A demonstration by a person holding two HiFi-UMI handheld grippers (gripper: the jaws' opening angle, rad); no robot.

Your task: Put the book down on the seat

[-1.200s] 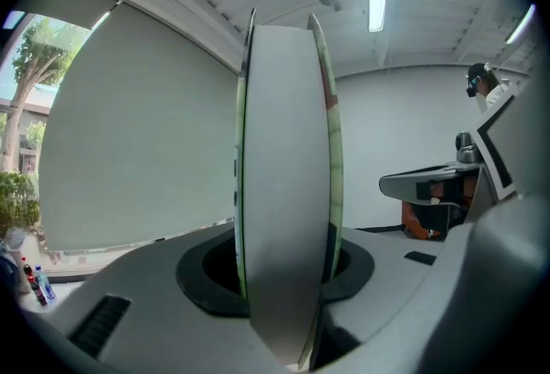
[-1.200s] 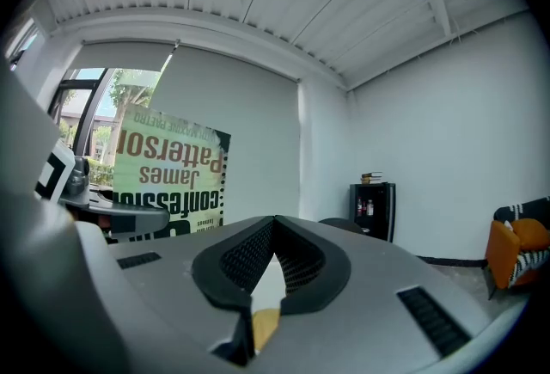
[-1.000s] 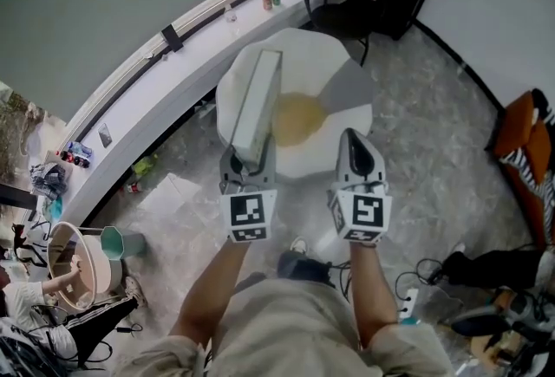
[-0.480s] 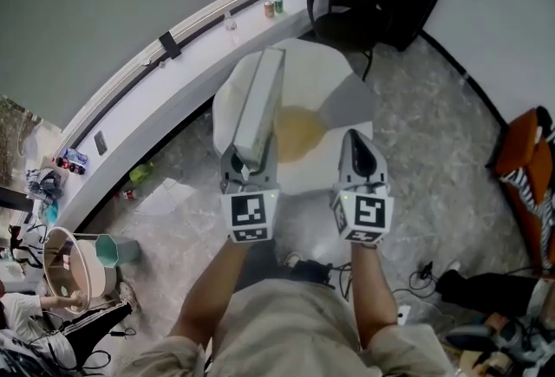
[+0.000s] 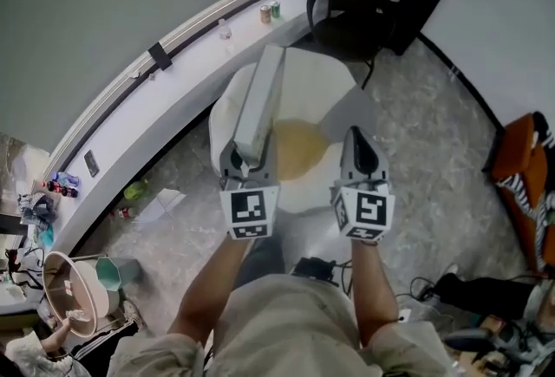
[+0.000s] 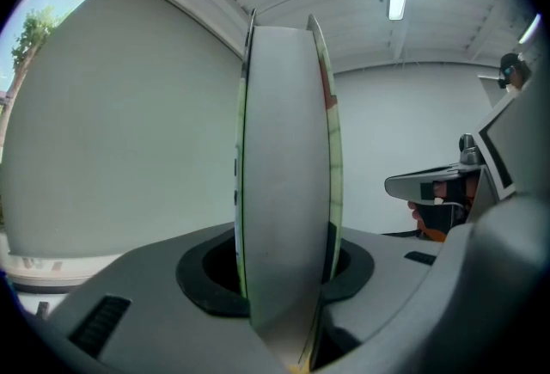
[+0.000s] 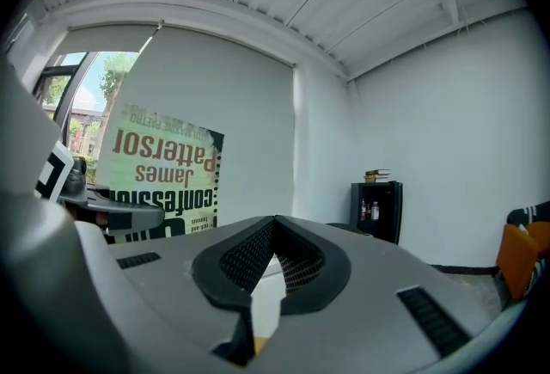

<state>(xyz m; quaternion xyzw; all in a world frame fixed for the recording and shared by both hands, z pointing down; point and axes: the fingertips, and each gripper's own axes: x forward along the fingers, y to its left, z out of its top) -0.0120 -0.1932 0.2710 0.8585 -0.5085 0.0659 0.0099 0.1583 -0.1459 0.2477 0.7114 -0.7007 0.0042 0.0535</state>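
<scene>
The left gripper (image 5: 250, 164) jaws are clamped on the book (image 5: 260, 98). The right gripper (image 5: 354, 136) jaws are together and empty. Both have advanced toward the seat (image 5: 319, 79); lowering likely comes next.

White-edged book (image 5: 260, 102), white seat (image 5: 334, 81) with yellow centre.

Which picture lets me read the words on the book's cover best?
The right gripper view: the book turns its printed cover to that camera, upside down. The head view sees only its top edge, standing in the left gripper. The left gripper view sees only its thin edge between the jaws.
</scene>
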